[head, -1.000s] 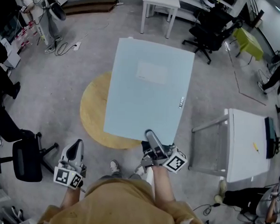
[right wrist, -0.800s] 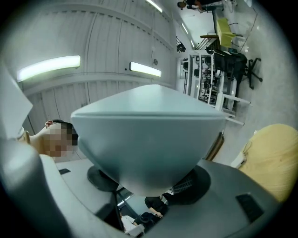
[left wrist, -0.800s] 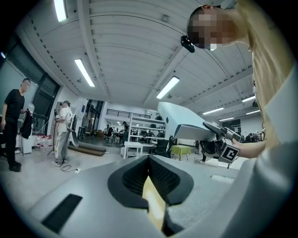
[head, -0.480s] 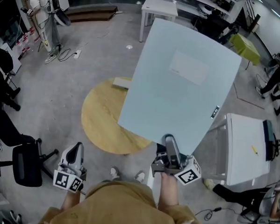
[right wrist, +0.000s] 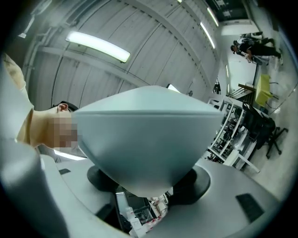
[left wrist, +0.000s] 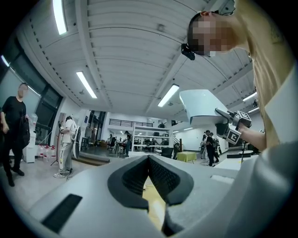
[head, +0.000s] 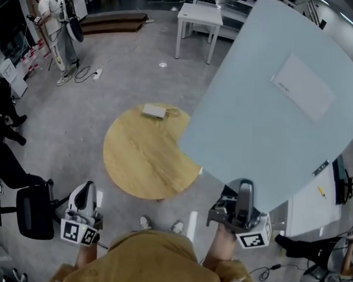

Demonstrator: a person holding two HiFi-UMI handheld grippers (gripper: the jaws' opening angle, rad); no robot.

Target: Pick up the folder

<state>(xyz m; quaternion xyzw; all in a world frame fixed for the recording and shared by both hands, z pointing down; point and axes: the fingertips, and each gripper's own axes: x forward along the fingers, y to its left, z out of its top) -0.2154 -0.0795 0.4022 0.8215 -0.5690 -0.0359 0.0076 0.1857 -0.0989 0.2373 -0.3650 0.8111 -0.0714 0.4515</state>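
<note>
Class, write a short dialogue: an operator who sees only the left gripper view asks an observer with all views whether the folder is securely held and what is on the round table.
Operator: From here the folder looks far off. Is it actually gripped?
Observer: Yes; the right gripper view shows its edge clamped in the right gripper's jaws.
Operator: Anything on the round table?
Observer: The head view shows one small white object near its far edge.
</note>
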